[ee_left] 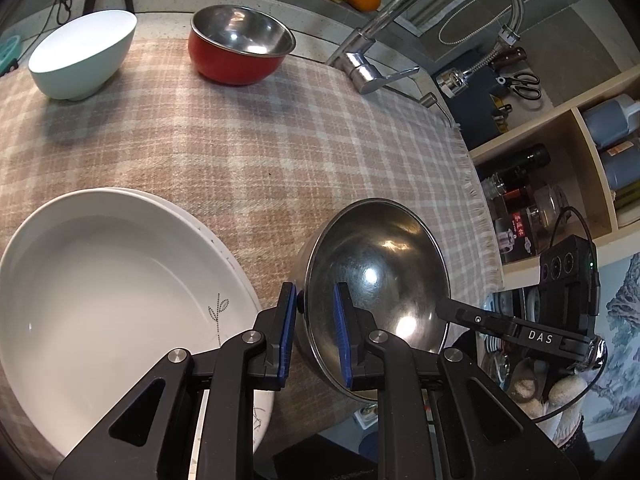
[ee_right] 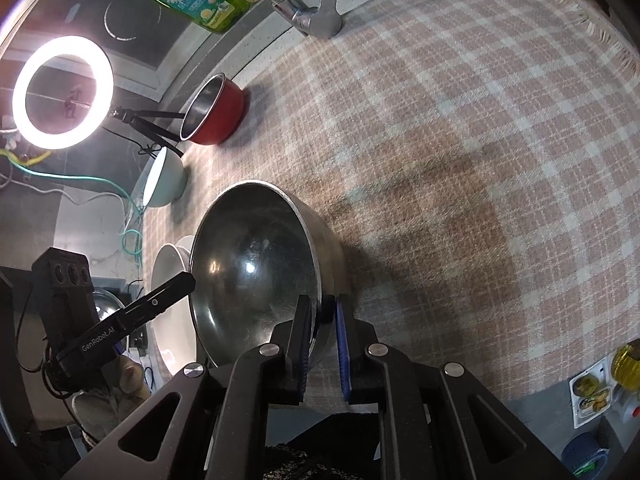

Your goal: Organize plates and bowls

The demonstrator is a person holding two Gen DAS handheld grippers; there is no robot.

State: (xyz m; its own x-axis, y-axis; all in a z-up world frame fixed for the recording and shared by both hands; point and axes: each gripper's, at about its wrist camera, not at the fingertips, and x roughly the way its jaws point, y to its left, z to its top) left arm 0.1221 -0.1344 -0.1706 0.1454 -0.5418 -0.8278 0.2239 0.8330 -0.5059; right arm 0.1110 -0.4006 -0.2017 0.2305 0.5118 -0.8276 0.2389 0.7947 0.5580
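While both the left gripper and right gripper pinch its thin rim, the round steel bowl tilts over fuzzy plaid cloth.

Both tools are matte black with linked arms, round silver screw heads and blue ribbed pads. The left tool fills the lower centre of its frame; the right tool likewise, lettered "DAS" at lower right of the left view.

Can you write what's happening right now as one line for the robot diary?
left gripper: shut on steel bowl rim | right gripper: shut on opposite rim | white plates: beside bowl | red bowl, white bowl: untouched
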